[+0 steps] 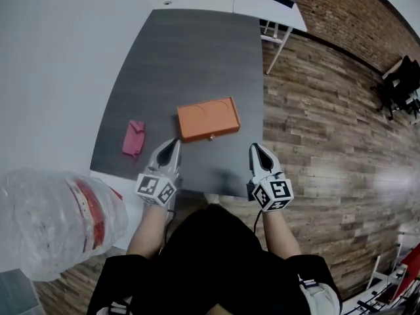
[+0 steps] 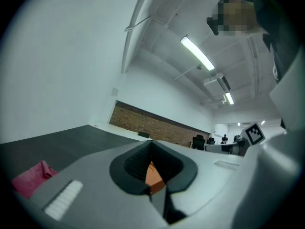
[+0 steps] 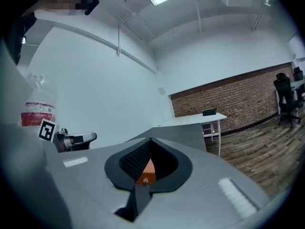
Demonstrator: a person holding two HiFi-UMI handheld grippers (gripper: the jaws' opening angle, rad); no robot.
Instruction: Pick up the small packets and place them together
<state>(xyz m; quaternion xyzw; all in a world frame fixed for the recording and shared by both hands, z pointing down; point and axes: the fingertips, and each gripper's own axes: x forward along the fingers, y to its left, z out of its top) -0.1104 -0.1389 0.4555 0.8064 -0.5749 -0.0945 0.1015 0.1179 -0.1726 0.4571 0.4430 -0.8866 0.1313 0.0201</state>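
We record one dark counter (image 1: pixel 190 51). On it:
- a pink packet (image 1: pixel 134 138), lying near the left edge;
- an orange box (image 1: pixel 207 119), near the front edge, apart from the packet.

Left gripper (image 1: pixel 172 144): jaws together, holding nothing, tips just short of the box's near left corner.

Right gripper (image 1: pixel 254 148): jaws together, holding nothing, over the counter's near right corner.

Clear plastic bottle (image 1: pixel 52 218): off the counter, lower left.

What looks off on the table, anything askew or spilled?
Nothing spilled or damaged. The orange box sits a little askew to the near edge of the table. Only one small pink item shows, crumpled near the table's left edge; no other packets are in view.
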